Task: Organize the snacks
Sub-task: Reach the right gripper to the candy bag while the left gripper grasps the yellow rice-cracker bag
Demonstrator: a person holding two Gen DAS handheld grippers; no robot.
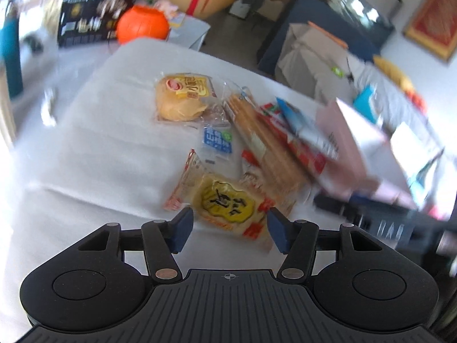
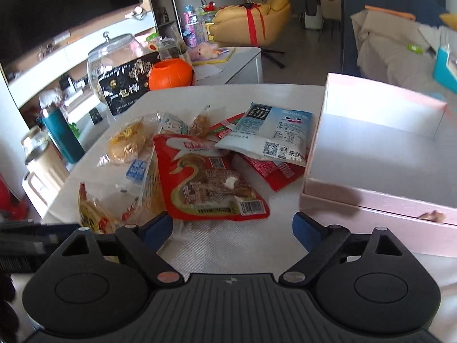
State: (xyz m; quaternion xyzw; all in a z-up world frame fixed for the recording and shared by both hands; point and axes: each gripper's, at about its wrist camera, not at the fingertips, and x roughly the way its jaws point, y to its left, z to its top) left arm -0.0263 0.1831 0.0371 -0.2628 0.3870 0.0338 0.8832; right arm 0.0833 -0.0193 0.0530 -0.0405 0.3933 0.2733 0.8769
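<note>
My left gripper (image 1: 230, 230) has its blue pads well apart and nothing clamped between them; it tilts down toward the white table (image 1: 94, 131), and the cracker packet with the yellow seal (image 1: 225, 203) lies just ahead of the tips, partly framed by them, though I cannot tell whether a pad touches it. Beyond it lie a small blue-and-white sachet (image 1: 217, 141) and a bun in clear wrap (image 1: 182, 97), with long biscuit sticks (image 1: 262, 140) slanting off to their right; this view is blurred. My right gripper (image 2: 231, 227) also stands wide, empty, angled down over the table. Just ahead of it, toward its left finger, lies the red noodle-print pouch (image 2: 205, 177); farther ahead rests a pale blue packet (image 2: 271, 134) on a red wrapper (image 2: 271, 171). To the right of its tips sits the open pink box (image 2: 380, 154), nothing in the part I can see.
</note>
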